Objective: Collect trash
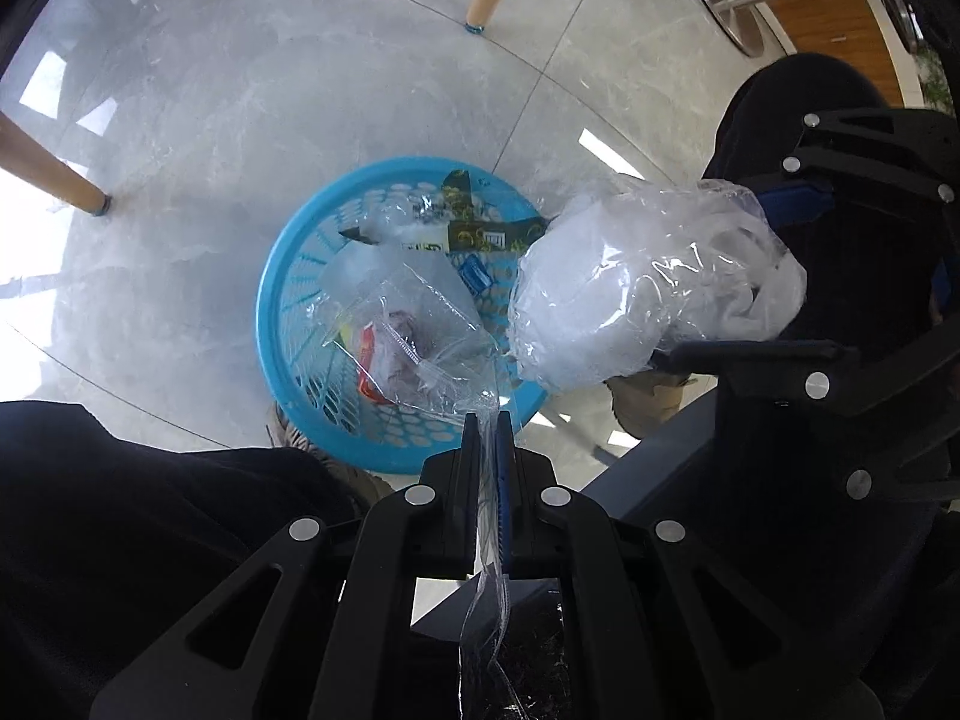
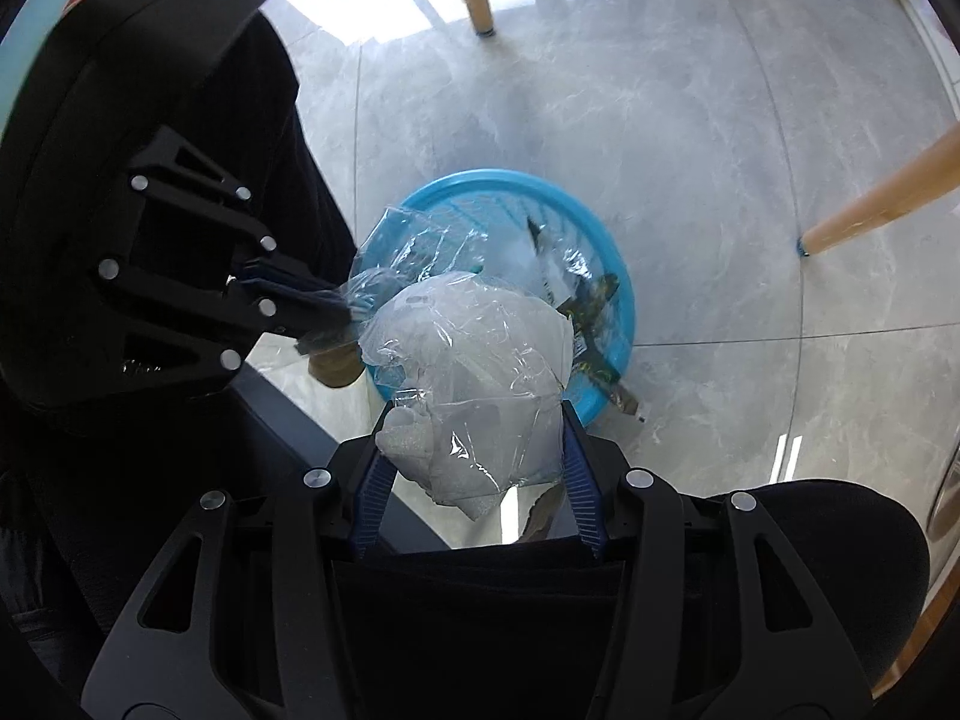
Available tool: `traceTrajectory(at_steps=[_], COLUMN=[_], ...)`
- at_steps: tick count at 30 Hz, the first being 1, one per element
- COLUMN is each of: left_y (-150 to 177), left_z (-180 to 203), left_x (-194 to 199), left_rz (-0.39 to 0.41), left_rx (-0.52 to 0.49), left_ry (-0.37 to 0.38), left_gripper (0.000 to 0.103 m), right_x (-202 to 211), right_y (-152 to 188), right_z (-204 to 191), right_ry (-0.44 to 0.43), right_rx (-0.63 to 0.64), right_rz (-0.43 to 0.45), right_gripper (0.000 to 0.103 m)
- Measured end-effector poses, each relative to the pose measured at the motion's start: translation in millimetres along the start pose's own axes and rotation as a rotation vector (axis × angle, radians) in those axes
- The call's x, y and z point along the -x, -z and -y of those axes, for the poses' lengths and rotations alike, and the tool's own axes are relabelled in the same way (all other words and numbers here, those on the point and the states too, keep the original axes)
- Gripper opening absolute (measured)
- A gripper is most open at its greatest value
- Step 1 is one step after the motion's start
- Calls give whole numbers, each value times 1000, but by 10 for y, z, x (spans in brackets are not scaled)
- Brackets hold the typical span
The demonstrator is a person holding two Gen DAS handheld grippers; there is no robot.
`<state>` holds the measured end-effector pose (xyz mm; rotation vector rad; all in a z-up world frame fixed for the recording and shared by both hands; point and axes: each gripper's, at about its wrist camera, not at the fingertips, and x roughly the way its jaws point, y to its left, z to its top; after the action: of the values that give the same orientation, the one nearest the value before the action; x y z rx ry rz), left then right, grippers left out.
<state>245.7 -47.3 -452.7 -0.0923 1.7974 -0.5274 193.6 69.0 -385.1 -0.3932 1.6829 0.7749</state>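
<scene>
L gripper clamped on clear zip bag | R gripper grasping white plastic-wrapped wad | both over blue basket

Grey marble-tile floor carries blue basket, wooden furniture legs.

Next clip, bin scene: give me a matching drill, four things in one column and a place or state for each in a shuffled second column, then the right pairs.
Things:
1. clear zip bag
2. white bundle in plastic
3. blue basket
4. green wrapper

Places or states:
A. stands on the grey floor
B. pinched by its edge in the left gripper
C. lies inside the basket
D. held between the right gripper's spread fingers

Pairs: 1-B, 2-D, 3-A, 4-C
</scene>
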Motion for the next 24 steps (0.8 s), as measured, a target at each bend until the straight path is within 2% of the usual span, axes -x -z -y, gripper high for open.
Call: traceTrajectory(at_steps=[5,7,9,11,12,13,14,15,17,24], left_y=[-24,-32,-34,-34,-37,-38,-36,-36,-25,-15], left_z=[6,-2,-22,-26,-38,-53,-62,-66,-73,-30], left_x=[-84,-122,-146,-161,-153,-138,-118,-94,-76,-51], left_rz=[-23,-40,-53,-59,-61,-54,-46,-39,-31,-25], left_rx=[-1,-7,-4,0,8,18,25,27,25,-1], left_ry=[21,31,6,1,-14,-35,-54,-58,-45,-97], left_gripper=[7,19,22,40,72,95,96,96,97,97], right_x=[-63,-75,-98,-100,-87,-70,-48,-34,-9,26], right_y=[-5,-4,-5,1,3,3,5,1,8,26], right_z=[-14,-16,-3,11,15,23,35,46,73,101], right_ry=[0,-3,5,7,6,10,18,24,11,-8], right_rx=[14,16,10,6,4,-1,-9,-20,-34,-44], right_rz=[-37,-43,-53,-59,-54,-46,-35,-22,-1,21], right_gripper=[50,52,54,58,66,72,83,90,91,94])
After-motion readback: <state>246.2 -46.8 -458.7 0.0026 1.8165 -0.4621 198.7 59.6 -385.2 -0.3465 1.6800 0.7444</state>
